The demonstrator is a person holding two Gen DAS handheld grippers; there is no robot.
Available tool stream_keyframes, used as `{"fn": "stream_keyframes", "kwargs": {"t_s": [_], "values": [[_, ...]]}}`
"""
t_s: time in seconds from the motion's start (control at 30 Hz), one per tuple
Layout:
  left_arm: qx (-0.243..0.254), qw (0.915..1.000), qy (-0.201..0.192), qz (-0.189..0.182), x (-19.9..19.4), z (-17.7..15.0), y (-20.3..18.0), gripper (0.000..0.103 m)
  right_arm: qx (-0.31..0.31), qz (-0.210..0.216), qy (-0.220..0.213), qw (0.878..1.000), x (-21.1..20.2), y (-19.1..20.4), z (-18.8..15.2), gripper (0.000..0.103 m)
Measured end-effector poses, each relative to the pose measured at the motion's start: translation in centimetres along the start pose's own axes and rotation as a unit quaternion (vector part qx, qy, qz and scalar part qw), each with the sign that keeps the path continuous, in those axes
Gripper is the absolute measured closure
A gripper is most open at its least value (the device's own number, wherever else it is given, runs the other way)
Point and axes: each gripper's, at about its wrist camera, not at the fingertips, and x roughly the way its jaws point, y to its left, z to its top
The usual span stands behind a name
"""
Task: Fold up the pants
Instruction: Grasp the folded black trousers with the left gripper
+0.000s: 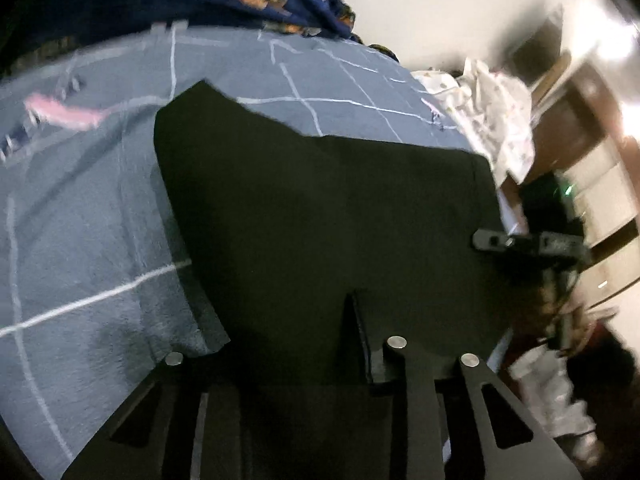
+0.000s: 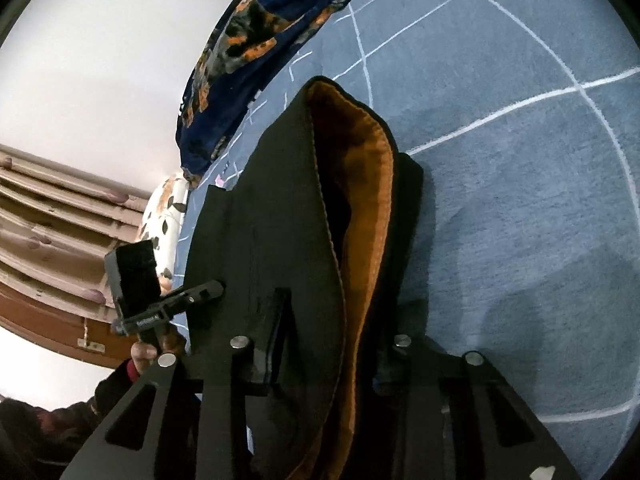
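Black pants (image 1: 320, 220) are pinched by the left gripper (image 1: 320, 360) and the right gripper (image 2: 320, 360), orange lining (image 2: 360, 200) exposed. Beyond them a grey grid-lined bedspread (image 2: 520, 200) is spread; a navy-orange blanket (image 2: 256, 40) is bunched farther off. Lettering there cannot be read.

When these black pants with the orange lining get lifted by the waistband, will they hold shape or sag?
The black pants will probably sag: the waistband already gapes in a loose curve, showing the orange lining. The fleecy-looking lining suggests they are fairly thick and heavy for pants. On the blue blanket, the fabric would likely drag rather than slide.
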Motion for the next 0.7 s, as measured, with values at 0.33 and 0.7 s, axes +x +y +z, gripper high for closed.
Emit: {"fn": "stream_keyframes", "kwargs": {"t_s": [0.33, 0.7], "values": [[0.043, 0.9950, -0.025, 0.086, -2.9, -1.1, -2.5, 0.083, 0.010, 0.037, -0.019, 0.999, 0.1, 2.5, -1.4, 0.080], [0.059, 0.9874, -0.042, 0.141, -6.0, -3.3, -1.9, 0.083, 0.013, 0.055, -0.016, 0.998, 2.9, 5.6, -2.6, 0.081]]}}
